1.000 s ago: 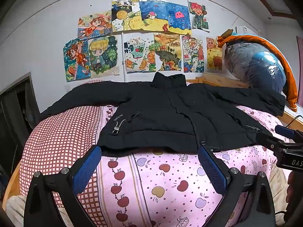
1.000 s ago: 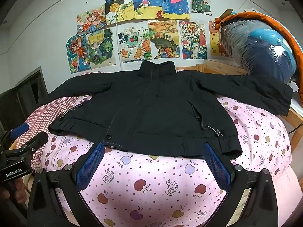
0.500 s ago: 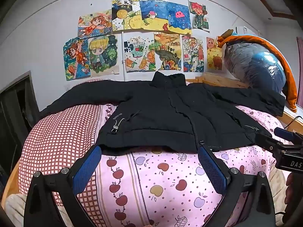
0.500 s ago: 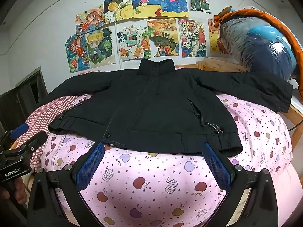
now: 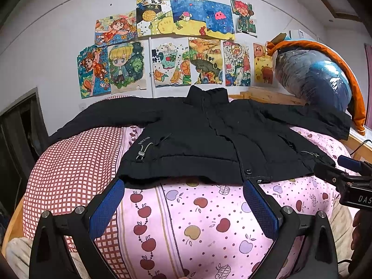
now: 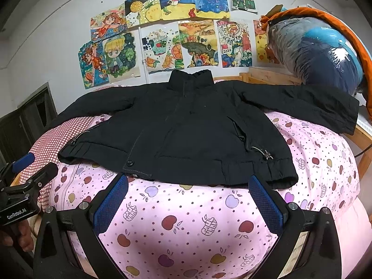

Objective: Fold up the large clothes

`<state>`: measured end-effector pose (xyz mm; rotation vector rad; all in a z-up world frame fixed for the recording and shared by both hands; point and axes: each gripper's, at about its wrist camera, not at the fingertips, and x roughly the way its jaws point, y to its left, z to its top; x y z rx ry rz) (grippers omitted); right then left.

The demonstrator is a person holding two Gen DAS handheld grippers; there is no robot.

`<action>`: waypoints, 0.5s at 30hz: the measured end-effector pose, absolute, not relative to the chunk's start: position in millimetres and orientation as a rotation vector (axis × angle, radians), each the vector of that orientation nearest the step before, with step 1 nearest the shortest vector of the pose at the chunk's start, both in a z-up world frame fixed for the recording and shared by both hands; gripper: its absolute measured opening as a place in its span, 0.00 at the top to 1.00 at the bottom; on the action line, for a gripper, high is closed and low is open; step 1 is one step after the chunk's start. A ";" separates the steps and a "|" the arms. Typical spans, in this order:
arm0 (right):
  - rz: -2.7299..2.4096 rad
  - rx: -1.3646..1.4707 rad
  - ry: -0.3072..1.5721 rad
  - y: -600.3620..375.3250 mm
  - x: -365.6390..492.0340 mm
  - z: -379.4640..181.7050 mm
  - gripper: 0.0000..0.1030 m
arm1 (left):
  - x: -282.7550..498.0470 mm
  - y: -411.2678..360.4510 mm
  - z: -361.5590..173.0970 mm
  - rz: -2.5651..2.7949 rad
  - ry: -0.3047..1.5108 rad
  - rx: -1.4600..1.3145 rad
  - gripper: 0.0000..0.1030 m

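Jacket: black jacket lies flat, front up, on the bed, both sleeves spread out to the sides, collar toward the wall, hem toward you.
Hem details: drawcord toggle near the left hem corner, snap button at the front placket (tiny, but readable).
Your left gripper: left gripper sits just short of the hem, blue pads wide apart, nothing between them, not touching the cloth.
Your right gripper: right gripper likewise just short of the hem, pads spread wide, holding nothing.
Cross view: each gripper shows at the edge of the other's camera, off to the side of the jacket.
Bed cover: pink apple-print quilt under the jacket, red checked sheet at the left.
Right of the bed: plastic-wrapped bundle with an orange edge, near the right sleeve.
Wall: coloured drawings taped up behind the collar.
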<state>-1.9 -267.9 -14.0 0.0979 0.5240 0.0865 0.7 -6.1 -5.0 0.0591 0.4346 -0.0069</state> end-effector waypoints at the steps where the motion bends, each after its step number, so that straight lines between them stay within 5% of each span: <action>1: 0.086 0.097 0.523 -267.9 -1.8 -13.7 0.01 | 0.4 -6.1 -4.8 -0.008 0.434 0.059 0.00; 15: 0.085 0.103 0.534 -268.7 -0.8 -20.7 0.01 | 1.7 -5.6 -9.1 -0.007 0.438 0.062 0.00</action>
